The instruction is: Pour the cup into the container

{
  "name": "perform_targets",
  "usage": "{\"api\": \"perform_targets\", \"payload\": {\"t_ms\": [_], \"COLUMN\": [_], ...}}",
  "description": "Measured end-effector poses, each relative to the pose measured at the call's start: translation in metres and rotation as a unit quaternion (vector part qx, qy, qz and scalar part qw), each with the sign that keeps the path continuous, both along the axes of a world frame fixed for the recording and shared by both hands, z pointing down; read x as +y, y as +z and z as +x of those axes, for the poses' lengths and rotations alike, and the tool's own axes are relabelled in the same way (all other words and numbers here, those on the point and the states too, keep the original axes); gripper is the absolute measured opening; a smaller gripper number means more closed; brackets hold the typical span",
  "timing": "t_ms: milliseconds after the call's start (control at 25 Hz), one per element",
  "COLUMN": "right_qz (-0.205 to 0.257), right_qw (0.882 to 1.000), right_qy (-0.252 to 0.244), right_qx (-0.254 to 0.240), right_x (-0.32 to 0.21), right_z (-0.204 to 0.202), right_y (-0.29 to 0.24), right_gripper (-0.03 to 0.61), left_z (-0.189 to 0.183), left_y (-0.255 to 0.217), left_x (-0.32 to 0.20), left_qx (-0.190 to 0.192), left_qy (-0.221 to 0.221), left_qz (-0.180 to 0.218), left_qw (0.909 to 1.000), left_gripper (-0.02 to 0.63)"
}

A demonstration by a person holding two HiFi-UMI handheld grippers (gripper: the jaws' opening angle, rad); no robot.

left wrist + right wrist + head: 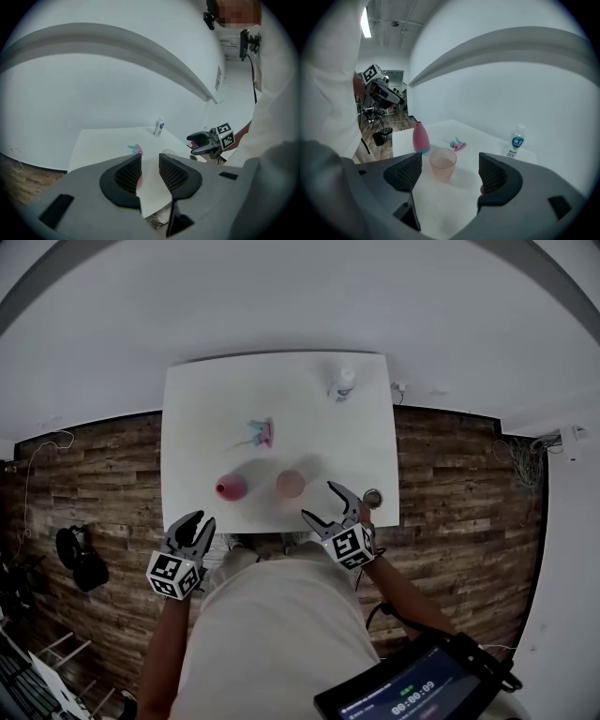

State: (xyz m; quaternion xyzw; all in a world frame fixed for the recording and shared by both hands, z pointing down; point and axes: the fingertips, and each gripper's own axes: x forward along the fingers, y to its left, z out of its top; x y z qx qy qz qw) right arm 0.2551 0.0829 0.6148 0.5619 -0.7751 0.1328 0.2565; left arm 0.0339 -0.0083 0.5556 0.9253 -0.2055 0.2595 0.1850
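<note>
A translucent pink cup (291, 483) stands near the front edge of the white table (197, 409), with a pink bottle-shaped container (231, 487) to its left. My right gripper (325, 505) is open just right of the cup, at the table's front edge. In the right gripper view the cup (443, 164) stands upright ahead, between the wide-apart jaws of the right gripper (450, 161) and untouched, with the container (420, 137) behind it to the left. My left gripper (195, 525) hangs off the front edge, open with a narrow gap and holding nothing. In its own view the left gripper (150, 163) faces the table.
A small clear water bottle (342, 383) stands at the far right of the table. A pink and teal clip-like object (262, 433) lies mid-table. A small round object (372, 496) sits by the front right corner. Wood floor surrounds the table, and a black item (80, 557) lies at the left.
</note>
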Motion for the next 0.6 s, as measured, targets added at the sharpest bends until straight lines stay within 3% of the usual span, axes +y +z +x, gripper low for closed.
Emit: {"api": "perform_targets", "payload": {"t_ms": [600], "right_qz": [-0.054], "right_qw": [0.996], "right_qy": [-0.059], "right_qx": [0.024], "right_x": [-0.022], "right_z": [-0.021], "right_y": [0.076], "right_gripper": [0.362], "left_z": [-0.002], "left_y": [-0.003], "left_x": [0.013], "left_qx": [0.005], "left_qy": [-0.008], "left_qz": [-0.011], "left_qw": [0.9999], "left_gripper": [0.121]}}
